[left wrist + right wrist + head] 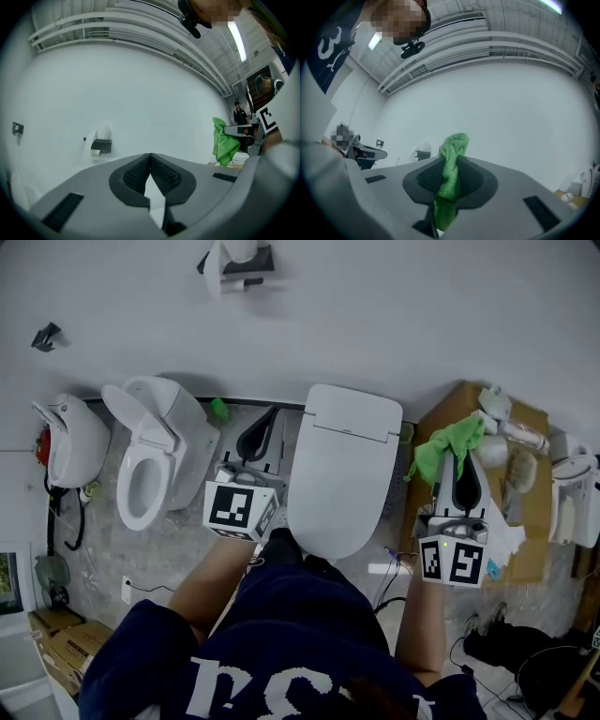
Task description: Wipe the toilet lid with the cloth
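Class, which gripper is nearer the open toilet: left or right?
Left. The left gripper sits just right of the open toilet; the right gripper, holding the green cloth, is beyond the closed toilet.

The cloth [450,183] is seen to be bright green. The toilet lid [342,465] is plain white, as is the wall [394,315]. The left gripper [150,163] and right gripper [451,159] are dark grey, with ribbed black jaws. Each marker cube [239,510] is patterned in black and white squares. A navy top [291,634] with white print is worn. The floor [178,549] is speckled grey.
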{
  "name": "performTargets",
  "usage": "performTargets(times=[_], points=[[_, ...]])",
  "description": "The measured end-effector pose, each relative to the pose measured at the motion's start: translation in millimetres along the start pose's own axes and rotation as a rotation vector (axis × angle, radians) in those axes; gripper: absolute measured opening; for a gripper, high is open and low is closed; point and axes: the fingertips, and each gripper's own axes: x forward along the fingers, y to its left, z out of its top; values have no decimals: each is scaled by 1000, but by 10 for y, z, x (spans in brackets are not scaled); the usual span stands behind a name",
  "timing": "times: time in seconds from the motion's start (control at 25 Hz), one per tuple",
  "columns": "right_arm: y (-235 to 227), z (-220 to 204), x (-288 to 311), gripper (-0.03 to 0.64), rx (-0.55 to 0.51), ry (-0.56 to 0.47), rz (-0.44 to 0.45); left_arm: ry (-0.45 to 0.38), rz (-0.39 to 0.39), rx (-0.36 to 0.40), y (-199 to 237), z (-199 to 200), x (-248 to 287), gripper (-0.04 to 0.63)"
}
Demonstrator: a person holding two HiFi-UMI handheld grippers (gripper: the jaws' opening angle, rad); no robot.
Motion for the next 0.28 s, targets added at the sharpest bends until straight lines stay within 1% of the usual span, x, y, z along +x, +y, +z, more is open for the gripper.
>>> performTargets(times=[0.08, 0.28], points=[[-1, 9, 13, 83, 8, 1, 16, -13, 4, -2, -3, 69, 1, 20], [99, 30, 17, 83, 40, 20, 135, -38, -4, 7, -45, 232, -33, 20]])
